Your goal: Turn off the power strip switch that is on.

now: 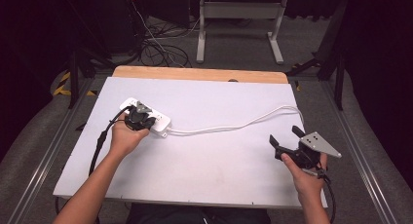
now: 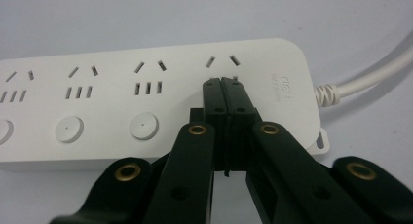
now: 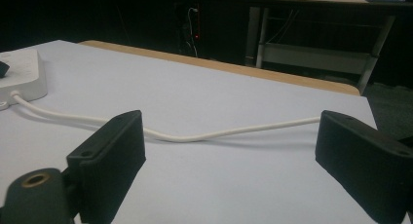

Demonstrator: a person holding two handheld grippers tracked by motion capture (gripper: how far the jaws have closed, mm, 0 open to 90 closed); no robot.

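Left gripper jaws shut, empty, pressing power strip near worktop's left edge; right gripper jaws wide, empty — risk: strip sliding unbraced.

Overhead light is falling evenly on white table, surroundings beyond table sinking into near-black. Power strip is showing sharp beside soft shadow along its near edge. Black jaws nearest lens are blurring slightly; mild grain is showing throughout.

One white power strip with one white cord, four socket groups and three round buttons in the left gripper view; two grippers.
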